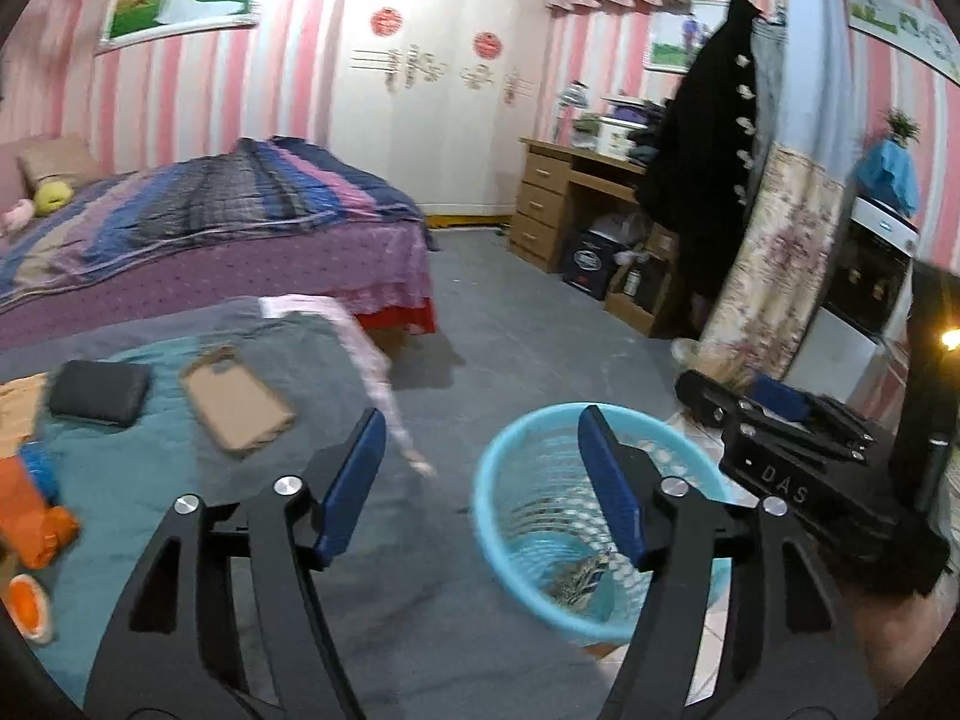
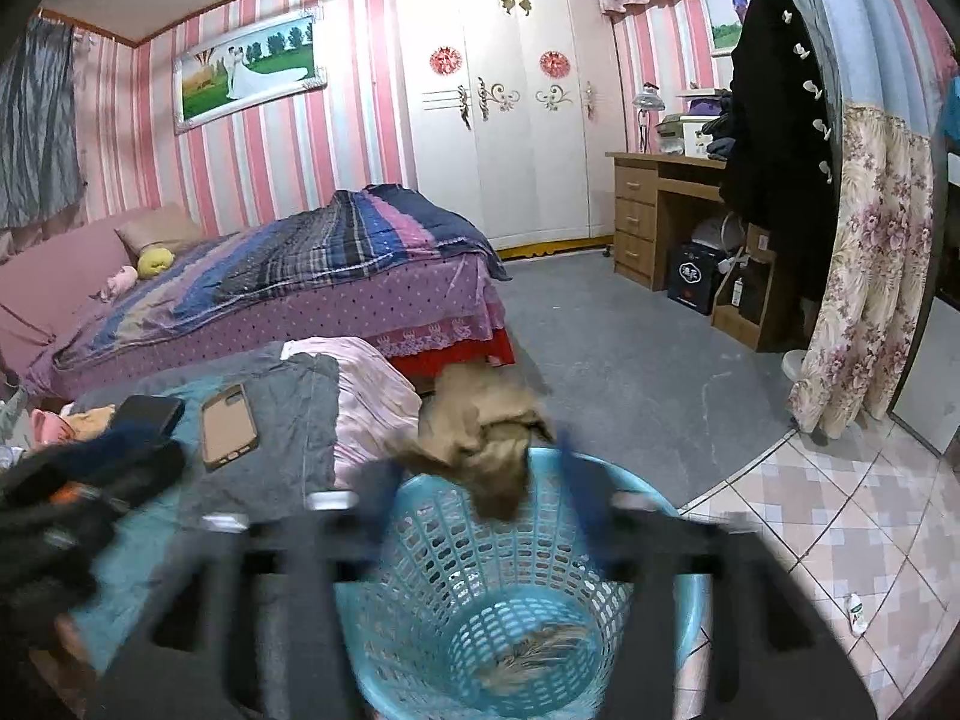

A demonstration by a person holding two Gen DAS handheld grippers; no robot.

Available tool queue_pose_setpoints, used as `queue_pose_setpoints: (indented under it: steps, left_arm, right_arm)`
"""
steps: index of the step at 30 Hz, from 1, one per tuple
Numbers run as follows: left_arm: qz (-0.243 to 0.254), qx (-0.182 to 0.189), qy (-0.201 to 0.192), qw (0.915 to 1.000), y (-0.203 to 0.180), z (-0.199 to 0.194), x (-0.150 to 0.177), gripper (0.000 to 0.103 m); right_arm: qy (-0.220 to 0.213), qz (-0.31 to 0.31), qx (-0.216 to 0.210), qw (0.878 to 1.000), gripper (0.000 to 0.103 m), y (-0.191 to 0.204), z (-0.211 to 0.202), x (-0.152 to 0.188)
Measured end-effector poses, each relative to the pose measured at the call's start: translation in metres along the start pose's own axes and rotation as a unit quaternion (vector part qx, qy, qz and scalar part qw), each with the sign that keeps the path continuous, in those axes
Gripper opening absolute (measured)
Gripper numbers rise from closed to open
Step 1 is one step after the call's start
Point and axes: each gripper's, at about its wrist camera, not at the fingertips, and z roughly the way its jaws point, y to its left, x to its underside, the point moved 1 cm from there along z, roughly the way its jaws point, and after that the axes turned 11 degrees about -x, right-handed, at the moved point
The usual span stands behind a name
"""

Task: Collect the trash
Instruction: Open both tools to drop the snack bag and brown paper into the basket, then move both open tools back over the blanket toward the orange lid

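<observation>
Left wrist view: the left gripper (image 1: 480,480) stands spread, nothing between its blue pads (image 1: 351,489). It points down past the edge of a low cloth-covered surface (image 1: 150,540) toward a light blue basket (image 1: 504,516) on the grey floor. A scrap of brownish trash (image 1: 579,585) lies at the basket's bottom. The right gripper (image 1: 774,414) reaches in from the right, above the basket's far rim.

Right wrist view: the right gripper (image 2: 474,468) is blurred, but its jaws look parted, and a crumpled brown wad (image 2: 486,438) hangs loose between them over the basket (image 2: 672,606) rim, apparently let go. A second scrap (image 2: 534,654) lies on the basket floor.

Risk, as judged: the wad sits at the far rim rather than over the centre, so it may catch the edge and tip out onto the floor. A phone (image 2: 228,426) and a dark case (image 2: 150,414) rest on the cloth nearby; a careless sweep could take them for trash.
</observation>
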Motion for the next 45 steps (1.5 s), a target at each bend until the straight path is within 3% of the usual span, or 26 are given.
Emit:
queue_pose_setpoints:
  steps: [9,17,24,36,45]
  left_arm:
    - [-0.01,-0.132,-0.028,0.9909,0.109,-0.052,0.002,0.076]
    - [-0.07,-0.226,-0.046,0.9704,0.21,-0.096,0.039,0.08]
    - [-0.121,-0.251,-0.019,0.9603,0.263,-0.101,0.06,0.08]
    - [-0.104,-0.265,0.012,0.9585,0.3,-0.09,0.087,0.08]
    - [-0.128,-0.274,0.026,0.9528,0.331,-0.099,0.104,0.08]
  right_arm:
    - [0.003,-0.015,-0.004,1.0,0.075,0.022,0.003,0.002]
    - [0.008,-0.045,-0.03,0.999,0.076,0.063,0.01,0.006]
    - [0.018,-0.076,-0.086,0.993,0.079,0.12,0.016,0.012]
    - [0.004,-0.068,-0.162,0.984,0.083,0.218,0.011,0.033]
    - [0.034,-0.066,-0.198,0.977,0.084,0.263,0.03,0.051]
